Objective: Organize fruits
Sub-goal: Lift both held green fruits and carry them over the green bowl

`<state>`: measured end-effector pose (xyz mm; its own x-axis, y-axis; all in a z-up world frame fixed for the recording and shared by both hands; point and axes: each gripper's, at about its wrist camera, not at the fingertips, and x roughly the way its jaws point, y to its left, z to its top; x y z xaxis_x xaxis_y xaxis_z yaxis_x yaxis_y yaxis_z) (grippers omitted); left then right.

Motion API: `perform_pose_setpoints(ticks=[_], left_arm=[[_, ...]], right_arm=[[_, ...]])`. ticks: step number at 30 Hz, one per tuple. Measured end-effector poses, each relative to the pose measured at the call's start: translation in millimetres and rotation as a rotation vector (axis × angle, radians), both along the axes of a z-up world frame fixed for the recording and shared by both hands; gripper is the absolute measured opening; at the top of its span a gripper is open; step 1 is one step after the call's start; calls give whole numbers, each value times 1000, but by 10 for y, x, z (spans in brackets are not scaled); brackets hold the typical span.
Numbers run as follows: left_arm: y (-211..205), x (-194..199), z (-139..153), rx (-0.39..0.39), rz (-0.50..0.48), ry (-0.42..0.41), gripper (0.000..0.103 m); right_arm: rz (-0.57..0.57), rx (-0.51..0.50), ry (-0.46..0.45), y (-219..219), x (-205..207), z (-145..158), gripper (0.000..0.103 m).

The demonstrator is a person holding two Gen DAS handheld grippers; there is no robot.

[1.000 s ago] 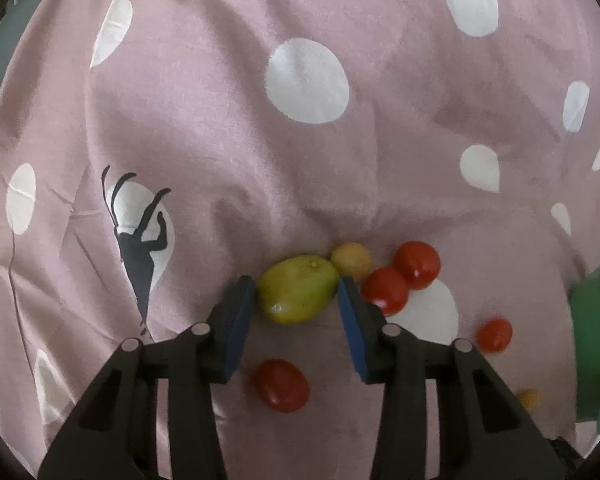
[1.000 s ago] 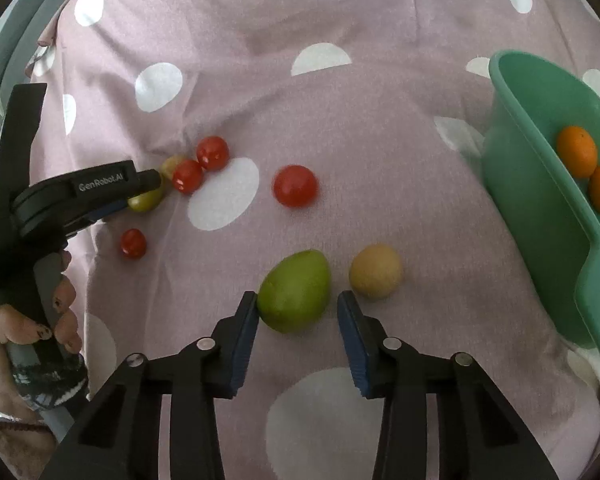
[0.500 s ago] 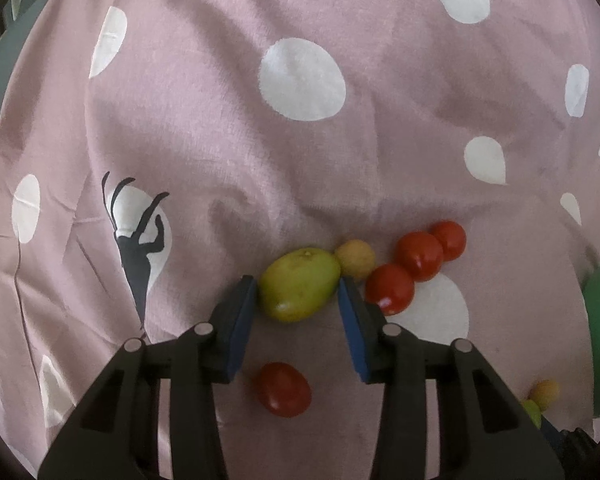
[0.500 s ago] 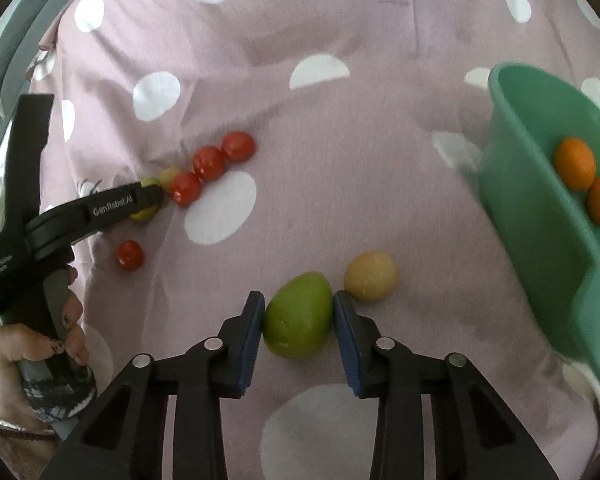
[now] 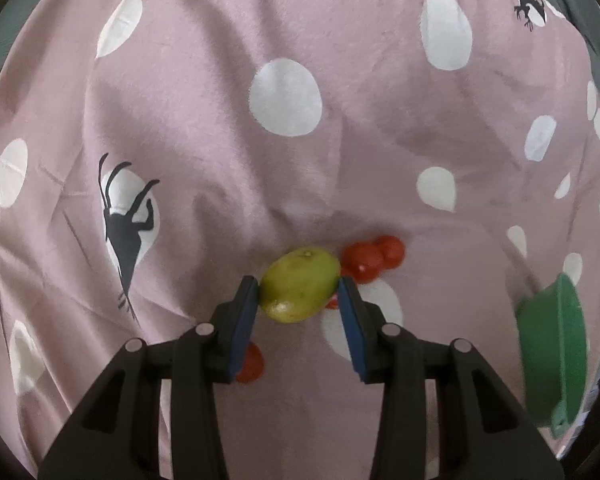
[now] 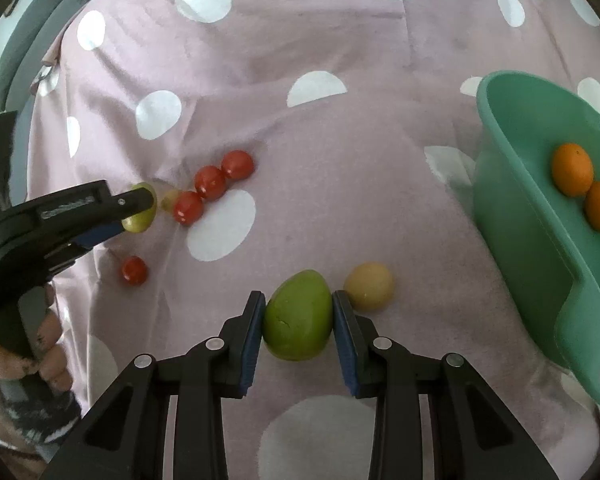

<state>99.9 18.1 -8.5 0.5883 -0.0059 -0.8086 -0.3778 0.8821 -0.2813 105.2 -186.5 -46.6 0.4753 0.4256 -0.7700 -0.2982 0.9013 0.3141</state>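
Green egg-shaped fruit (image 6: 299,326) clamped in right gripper (image 6: 299,322); yellow-green oval fruit (image 5: 299,290) pinched by left gripper (image 5: 299,300), both on pink polka-dot cloth (image 6: 340,120). Grasping step; next, lift and carry to teal plastic basin (image 6: 512,216).

Open stretch of polka-dot cloth (image 6: 340,128) ahead of both grippers, unobstructed toward the far edge. Crowded just right of the left gripper (image 5: 298,300): cluster of red tomatoes (image 5: 374,258) close beside the yellow-green fruit (image 5: 300,290) clamped between its pads. One more red tomato (image 5: 252,364) under the left finger. Beige round fruit (image 6: 368,286) touching the outer side of the right gripper (image 6: 299,322). Teal basin (image 6: 540,248) walling off the right side.
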Motion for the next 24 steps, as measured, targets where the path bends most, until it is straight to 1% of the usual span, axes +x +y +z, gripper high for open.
perform_pose_setpoints(ticks=[3,6,9,13,18,24], left_arm=[[-26,-65,131,-41,-13,-38,40],[-121,-153,224,-41,-13,-62,41],[-186,-202,289,-20,-28,-72,41],[-211,-275,323,23,-17,-76,41],[-240,-251,309,39,-21,-86,41],[-364,-306,410,59,-28,-122,41]], right_arm=[[-4,20,-13,-29,0,48,35],[-11,43,-20,-76,-10,88,35],[-18,56,-30,-121,-5,122,35],[-29,71,-51,-193,-4,193,35],[-41,101,-109,-285,-14,349,35],[-56,126,-159,-382,-8,491,35]])
